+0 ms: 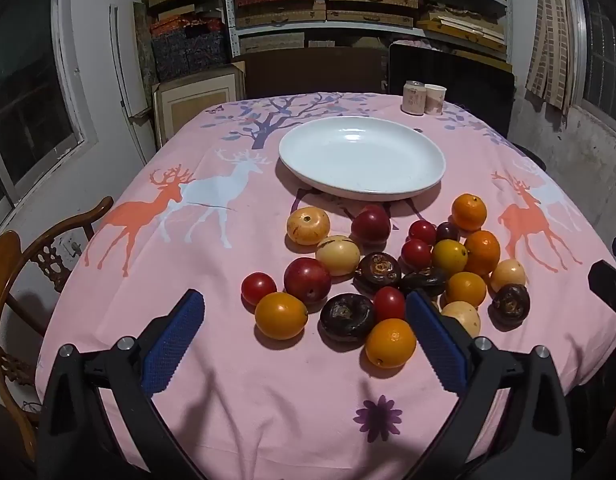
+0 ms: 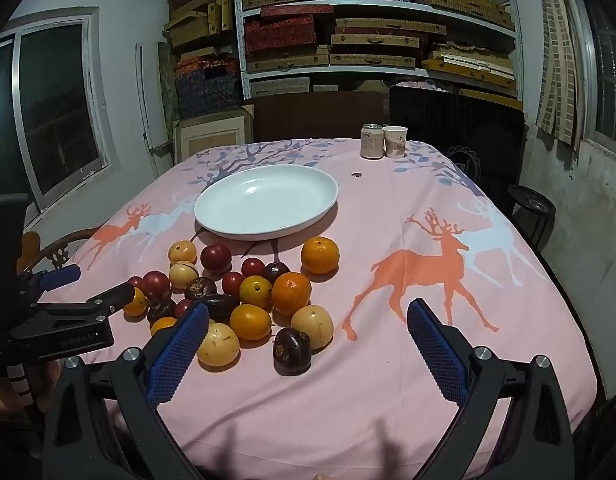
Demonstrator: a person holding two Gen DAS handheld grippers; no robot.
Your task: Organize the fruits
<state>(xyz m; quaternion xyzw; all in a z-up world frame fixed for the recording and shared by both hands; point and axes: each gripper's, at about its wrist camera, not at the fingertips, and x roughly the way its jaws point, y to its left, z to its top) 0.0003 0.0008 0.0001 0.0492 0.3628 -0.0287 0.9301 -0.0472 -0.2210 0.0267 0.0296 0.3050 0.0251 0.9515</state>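
Fruits (image 1: 388, 272) heaped on desk (image 1: 235, 392) before empty plate (image 1: 362, 158); both grippers, left (image 1: 303, 344) and right (image 2: 308, 356), wide open, holding nothing; round, smooth, probably soft-skinned, so grip lightly across middles.

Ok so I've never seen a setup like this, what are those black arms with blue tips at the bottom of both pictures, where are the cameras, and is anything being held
There is no robot. A person holds a two-finger gripper in each hand, and each carries a wide-angle camera looking forward along its fingers. One picture comes from the left gripper, the other from the right gripper. The blue parts are the finger pads.

On the pink deer-print tablecloth sits a white plate with nothing on it. In front of it lies a loose pile of fruits: orange, red, pale yellow and dark ones. A can and a paper cup stand at the far edge.

Nothing is held: both grippers are open above the cloth, so the sorting has not begun.
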